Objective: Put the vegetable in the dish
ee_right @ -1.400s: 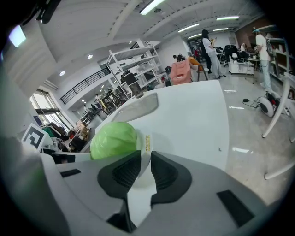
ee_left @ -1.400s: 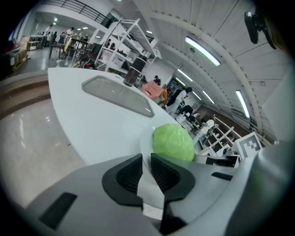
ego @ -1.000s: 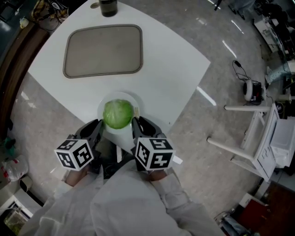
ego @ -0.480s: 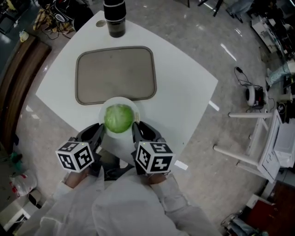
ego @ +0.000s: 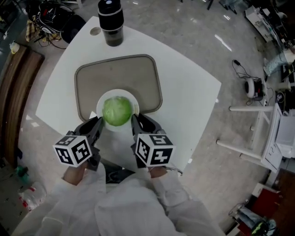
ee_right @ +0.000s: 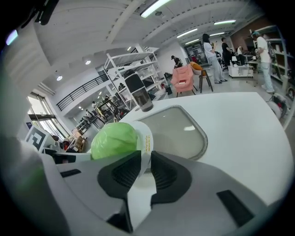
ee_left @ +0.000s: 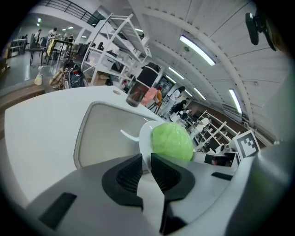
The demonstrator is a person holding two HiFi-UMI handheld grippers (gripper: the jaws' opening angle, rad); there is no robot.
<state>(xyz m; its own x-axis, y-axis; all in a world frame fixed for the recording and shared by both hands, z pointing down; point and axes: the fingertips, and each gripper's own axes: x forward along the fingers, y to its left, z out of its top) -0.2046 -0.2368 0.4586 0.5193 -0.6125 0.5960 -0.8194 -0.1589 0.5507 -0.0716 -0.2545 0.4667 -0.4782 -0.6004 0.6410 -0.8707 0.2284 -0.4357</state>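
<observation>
A round green cabbage (ego: pixel 116 110) sits in a white dish (ego: pixel 102 99). Both grippers carry the dish by its rim. My left gripper (ego: pixel 97 122) is shut on the rim's left side, my right gripper (ego: pixel 134 120) on its right side. The dish hangs over the near edge of a grey tray (ego: pixel 115 73) on the white table (ego: pixel 184 92). In the left gripper view the rim (ee_left: pixel 144 136) passes between the jaws of the left gripper (ee_left: pixel 146 166), with the cabbage (ee_left: pixel 171 142) just beyond. The right gripper view shows the right gripper (ee_right: pixel 145 168) clamped on the rim (ee_right: pixel 146 138) beside the cabbage (ee_right: pixel 114 140).
A dark tumbler (ego: pixel 110 22) stands at the table's far edge behind the tray. A white rack (ego: pixel 262 138) lies on the floor to the right. Cables and bags (ego: pixel 50 14) clutter the far left, next to a brown bench (ego: pixel 18 92).
Both grippers have carried the dish with the cabbage forward, from the table's near corner to over the tray's near edge. The grips have not changed.
</observation>
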